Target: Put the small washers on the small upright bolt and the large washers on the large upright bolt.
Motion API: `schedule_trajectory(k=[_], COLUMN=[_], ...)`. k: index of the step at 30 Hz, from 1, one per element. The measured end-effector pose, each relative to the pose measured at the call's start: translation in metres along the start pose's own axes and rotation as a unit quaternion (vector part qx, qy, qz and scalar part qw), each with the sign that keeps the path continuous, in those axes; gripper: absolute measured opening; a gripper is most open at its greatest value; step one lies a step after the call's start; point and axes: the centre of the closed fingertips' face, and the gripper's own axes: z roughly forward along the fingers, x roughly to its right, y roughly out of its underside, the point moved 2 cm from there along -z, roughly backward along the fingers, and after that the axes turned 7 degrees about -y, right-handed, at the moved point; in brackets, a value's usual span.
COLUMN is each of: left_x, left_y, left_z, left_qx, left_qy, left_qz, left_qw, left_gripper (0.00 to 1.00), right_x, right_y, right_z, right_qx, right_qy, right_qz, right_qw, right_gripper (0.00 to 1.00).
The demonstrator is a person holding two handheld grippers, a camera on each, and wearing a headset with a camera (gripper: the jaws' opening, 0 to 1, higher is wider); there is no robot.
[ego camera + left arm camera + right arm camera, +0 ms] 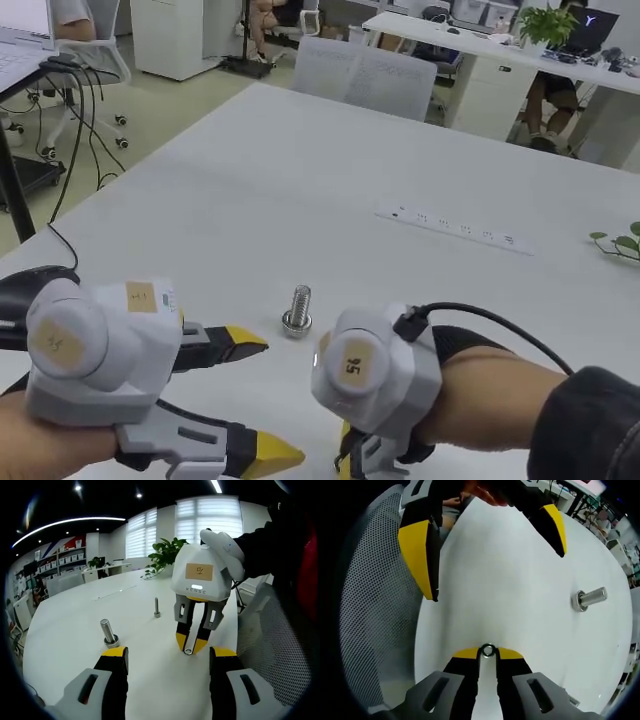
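The right hand-held gripper [488, 656] pinches 1 washer [488, 650] by its rim; likely thin, stiff, slippery, light steel. The left hand-held gripper [168, 655] gapes wide.

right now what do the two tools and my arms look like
The left tool and right tool both have white-grey bodies, tan stickers and yellow-tipped black jaws. A black cable plugs into the right one; that arm wears a dark sleeve.

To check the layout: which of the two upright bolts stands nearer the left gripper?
The large bolt, thick, just beyond the open jaws of the left gripper. The small bolt is thinner and stands farther back on the table.
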Motion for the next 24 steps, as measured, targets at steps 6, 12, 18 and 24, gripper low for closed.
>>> schedule_trajectory(k=[6,12,18,24], left_x=[0.001,0.002,0.003,0.003], left_y=[0.001,0.002,0.002,0.003], left_z=[-0.001,-0.001,-0.002,0.000], left_qx=[0.000,-0.001,-0.002,-0.003], left_qy=[0.001,0.003,0.004,0.006], left_qz=[0.000,0.000,0.000,-0.001], left_qw=[1.0000,1.0000,1.0000,1.0000], left_gripper=[0.65,0.65,0.65,0.65], right_x=[-0.003,-0.003,0.001,0.007], right_y=[0.002,0.007,0.011,0.020], right_z=[-0.001,-0.002,-0.007,-0.015], right_qx=[0.000,-0.003,0.001,0.000], right_qy=[-0.004,-0.003,0.001,0.007], right_qz=[0.007,0.013,0.022,0.029], right_qw=[1.0000,0.9999,0.9998,0.9995], right_gripper=[0.13,0.13,0.13,0.13])
